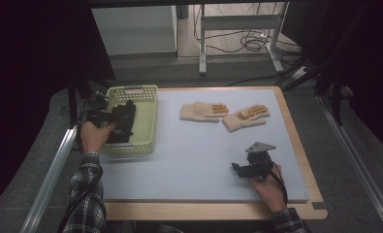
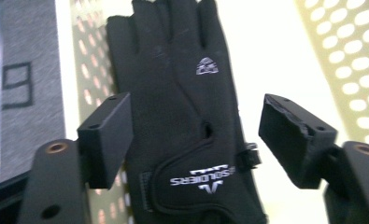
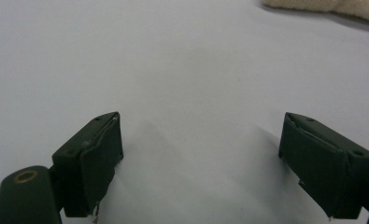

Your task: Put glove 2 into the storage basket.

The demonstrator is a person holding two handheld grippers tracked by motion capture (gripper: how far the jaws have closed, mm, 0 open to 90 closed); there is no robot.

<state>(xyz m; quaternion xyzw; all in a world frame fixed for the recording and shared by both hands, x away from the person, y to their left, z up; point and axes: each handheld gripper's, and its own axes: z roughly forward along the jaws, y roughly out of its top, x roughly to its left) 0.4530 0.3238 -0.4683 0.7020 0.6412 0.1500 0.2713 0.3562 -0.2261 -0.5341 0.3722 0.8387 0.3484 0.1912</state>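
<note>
Sorting gloves: left hand-held gripper (image 2: 196,135) stands open over black glove (image 2: 182,116), which lies loose in yellow basket (image 1: 145,92). Right hand-held gripper (image 3: 210,163) open, empty, above counter (image 1: 189,160). Two beige gloves (image 1: 223,115) likely next; calls for a reach.
</note>
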